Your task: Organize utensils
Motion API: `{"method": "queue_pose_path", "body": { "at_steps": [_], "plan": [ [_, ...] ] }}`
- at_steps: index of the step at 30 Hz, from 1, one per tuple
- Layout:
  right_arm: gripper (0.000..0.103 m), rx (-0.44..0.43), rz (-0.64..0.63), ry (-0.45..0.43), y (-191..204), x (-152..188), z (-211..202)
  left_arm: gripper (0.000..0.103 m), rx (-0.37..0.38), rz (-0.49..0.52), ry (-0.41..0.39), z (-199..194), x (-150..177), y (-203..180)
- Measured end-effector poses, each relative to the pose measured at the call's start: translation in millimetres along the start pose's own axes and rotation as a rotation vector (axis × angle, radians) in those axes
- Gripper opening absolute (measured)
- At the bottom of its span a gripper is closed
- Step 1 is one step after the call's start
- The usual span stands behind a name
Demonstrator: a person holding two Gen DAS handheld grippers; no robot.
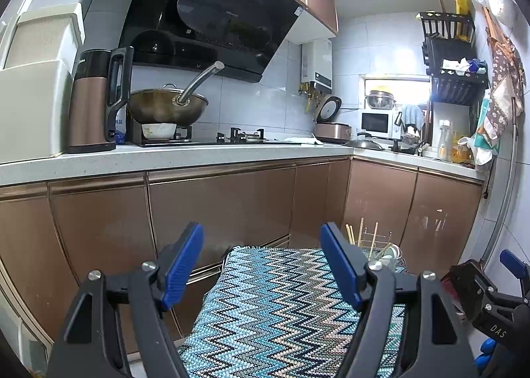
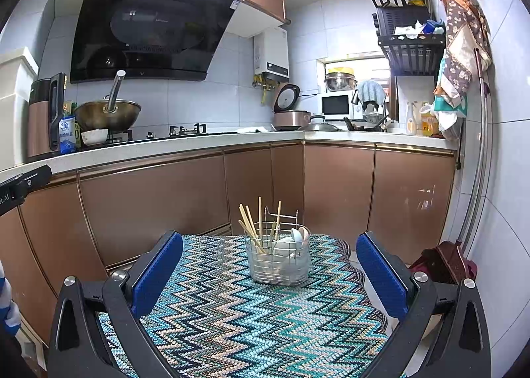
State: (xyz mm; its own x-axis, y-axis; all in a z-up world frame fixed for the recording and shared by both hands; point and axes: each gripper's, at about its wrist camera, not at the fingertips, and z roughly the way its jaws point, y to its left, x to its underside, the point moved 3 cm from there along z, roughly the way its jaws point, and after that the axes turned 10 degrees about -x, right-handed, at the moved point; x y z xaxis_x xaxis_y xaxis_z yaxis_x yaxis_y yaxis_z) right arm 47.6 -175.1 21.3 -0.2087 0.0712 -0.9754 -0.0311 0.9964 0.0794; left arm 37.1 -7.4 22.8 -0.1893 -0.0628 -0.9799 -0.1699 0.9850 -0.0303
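Observation:
A wire utensil holder (image 2: pixel 280 262) stands on a zigzag-patterned cloth (image 2: pixel 232 318) that covers a small table. Several wooden chopsticks (image 2: pixel 251 227) and white spoons (image 2: pixel 299 235) stick up from it. My right gripper (image 2: pixel 269 245) is open, low over the cloth's near part, with the holder ahead between its blue pads (image 2: pixel 381 268) and apart from them. My left gripper (image 1: pixel 261 235) is open too, empty, over the cloth's (image 1: pixel 271 305) left side. In the left wrist view the holder (image 1: pixel 384 254) peeks out behind the right finger.
Brown cabinet doors (image 2: pixel 159 199) stand close behind the table under a white counter (image 2: pixel 165 146) with a wok (image 2: pixel 107 115), kettle (image 1: pixel 92 100), rice cooker (image 2: pixel 291 113) and microwave (image 2: pixel 336 106). A dustpan (image 2: pixel 444 262) and pole lean at the right wall.

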Motion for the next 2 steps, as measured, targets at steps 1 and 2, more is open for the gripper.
{"method": "queue_pose_path", "body": {
  "at_steps": [1,2],
  "plan": [
    [0.103,0.001,-0.001,0.0,0.3,0.4,-0.2,0.072,0.001,-0.002,0.003,0.6,0.2,0.8],
    [0.103,0.001,-0.001,0.0,0.1,0.5,-0.2,0.072,0.002,-0.002,0.005,1.2,0.2,0.9]
  ]
}}
